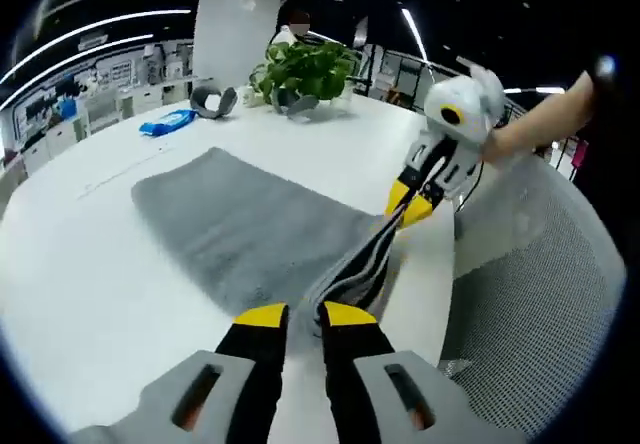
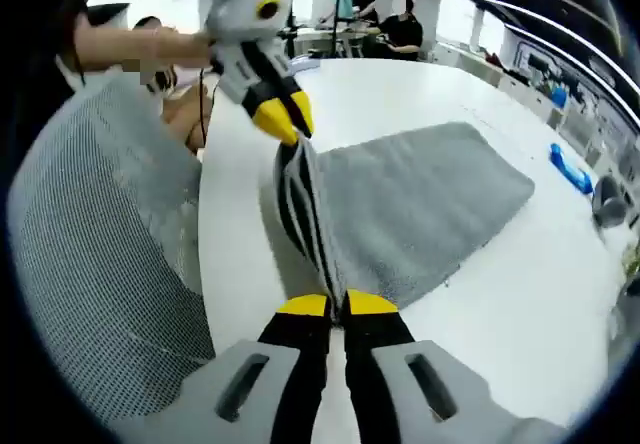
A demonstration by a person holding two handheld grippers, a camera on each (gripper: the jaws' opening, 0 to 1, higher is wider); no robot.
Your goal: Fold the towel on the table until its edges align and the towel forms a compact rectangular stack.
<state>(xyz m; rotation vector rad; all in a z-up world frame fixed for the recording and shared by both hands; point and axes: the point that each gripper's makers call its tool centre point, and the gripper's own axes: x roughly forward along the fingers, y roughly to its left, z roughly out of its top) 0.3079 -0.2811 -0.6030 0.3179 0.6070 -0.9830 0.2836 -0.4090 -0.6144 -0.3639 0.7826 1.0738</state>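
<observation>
Jaws first: my left gripper point(image 1: 303, 316), at the bottom centre of the left gripper view, has its yellow tips pinched on one end of the towel's point(image 1: 240, 226) near edge. My right gripper point(image 2: 336, 306), low centre in the right gripper view, is clamped the same way on the other end of that edge. Between them the edge is bunched into dark ridges and pulled into a taut band.

Going left to right across the left gripper view: the grey towel spreads flat from the left-centre of the frame toward my jaws, lying on the white table point(image 1: 90, 294). I judge it soft, light and limp. It will sag and crease wherever it is unsupported, and the pile should give the tips good friction. The corners are the right places to hold, and that appears to be where I have it, though the bunching hides the exact corners. Both ends should travel together so the edge lands parallel to the far one.

At the upper left of the frame sit a blue packet point(image 1: 166, 122) and a grey roll-like object point(image 1: 214, 101), and a potted plant point(image 1: 303, 72) stands at upper centre, all well apart from the towel. The table is smooth and rounded at its rim. A grey mesh chair back point(image 1: 540, 284) fills the lower right, just beside the table edge. Behind is an open office with ceiling strip lights.
</observation>
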